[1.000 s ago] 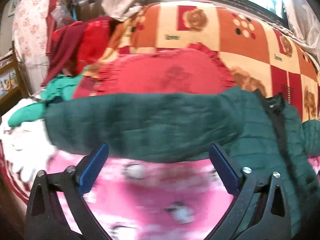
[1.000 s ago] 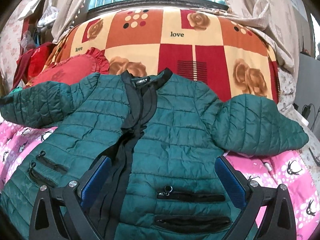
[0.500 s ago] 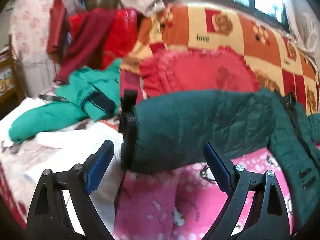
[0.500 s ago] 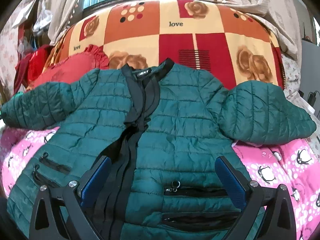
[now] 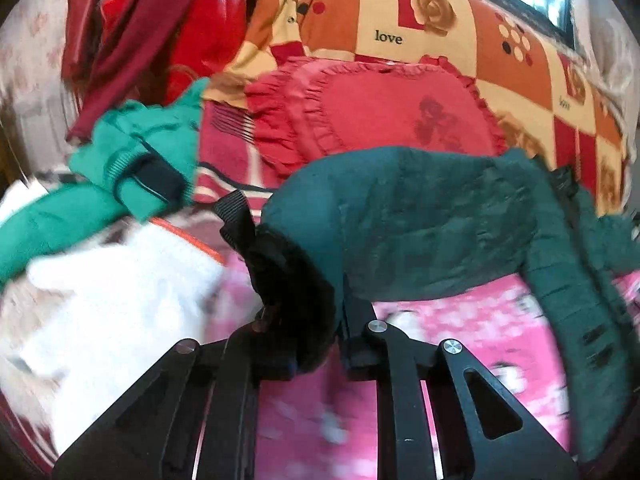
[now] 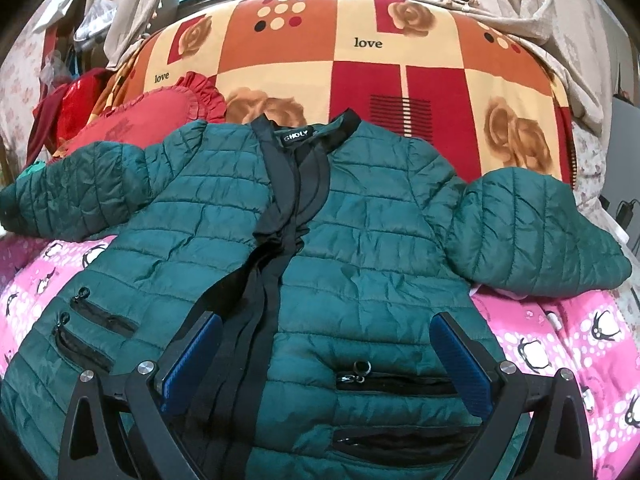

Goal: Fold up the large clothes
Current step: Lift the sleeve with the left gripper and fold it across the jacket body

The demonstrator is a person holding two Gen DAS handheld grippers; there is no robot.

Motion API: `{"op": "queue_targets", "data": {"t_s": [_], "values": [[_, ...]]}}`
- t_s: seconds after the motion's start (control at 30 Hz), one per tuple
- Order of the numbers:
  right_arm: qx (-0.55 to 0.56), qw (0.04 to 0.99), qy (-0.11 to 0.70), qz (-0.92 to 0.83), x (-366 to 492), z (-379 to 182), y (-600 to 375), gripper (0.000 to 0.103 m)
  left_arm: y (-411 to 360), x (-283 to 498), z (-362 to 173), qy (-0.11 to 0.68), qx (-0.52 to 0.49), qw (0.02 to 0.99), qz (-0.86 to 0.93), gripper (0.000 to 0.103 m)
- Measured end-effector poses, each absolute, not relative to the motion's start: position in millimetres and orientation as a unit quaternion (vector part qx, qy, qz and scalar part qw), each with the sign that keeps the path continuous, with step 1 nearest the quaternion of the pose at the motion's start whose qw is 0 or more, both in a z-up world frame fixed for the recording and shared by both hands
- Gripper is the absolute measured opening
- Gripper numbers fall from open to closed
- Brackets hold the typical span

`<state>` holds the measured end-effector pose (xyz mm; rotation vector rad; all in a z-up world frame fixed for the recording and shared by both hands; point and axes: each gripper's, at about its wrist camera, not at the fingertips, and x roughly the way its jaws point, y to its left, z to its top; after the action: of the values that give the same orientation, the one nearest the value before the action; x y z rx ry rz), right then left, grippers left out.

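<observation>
The left tool (image 5: 304, 344), wide apart a moment ago, is now clamping the cuff (image 5: 288, 276) of the jacket (image 6: 320, 240) low in the frame, readying the sleeve fold, while the right tool (image 6: 324, 356) is hovering apart.

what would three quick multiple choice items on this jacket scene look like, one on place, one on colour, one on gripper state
1. Where does the red ruffled cushion lie relative to the quilted jacket?
A. beyond the jacket's sleeve on the view's left
B. on top of the jacket's chest
C. under the jacket's hem

2. What colour is the jacket's collar band?
A. white
B. black
C. yellow

3. What is the left gripper doing?
A. open above the pink penguin blanket
B. shut on the sleeve cuff
C. shut on a zip pull

Answers: 1 A, the cushion shows behind the outstretched sleeve, against the patchwork "love" quilt. 2 B, the band with the label is black against dark green quilting. 3 B, its jaws are closed with the black cuff bunched between them, while the right gripper stands open over the jacket front.
</observation>
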<state>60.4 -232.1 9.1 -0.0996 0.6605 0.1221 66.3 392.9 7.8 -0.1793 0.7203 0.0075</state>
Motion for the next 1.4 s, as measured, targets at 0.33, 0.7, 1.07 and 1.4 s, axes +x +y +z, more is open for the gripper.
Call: {"op": "queue_targets", "data": {"t_s": [0.33, 0.7, 1.07, 1.4], "values": [[-0.027, 0.947, 0.316, 0.053, 48, 21, -250, 0.103, 232, 72, 62, 0.312, -0.104, 0.929, -0.168, 0.013], [-0.013, 0.943, 0.33, 0.03, 45, 21, -273, 0.103, 66, 130, 72, 0.275, -0.217, 0.884, -0.31, 0.013], [0.006, 0.938, 0.347, 0.013, 58, 14, -283, 0.103, -16, 157, -4, 0.365, -0.204, 0.838, -0.349, 0.019], [0.011, 0.939, 0.339, 0.054, 96, 10, -253, 0.103, 3, 131, 23, 0.32, -0.185, 0.883, -0.289, 0.068]]}}
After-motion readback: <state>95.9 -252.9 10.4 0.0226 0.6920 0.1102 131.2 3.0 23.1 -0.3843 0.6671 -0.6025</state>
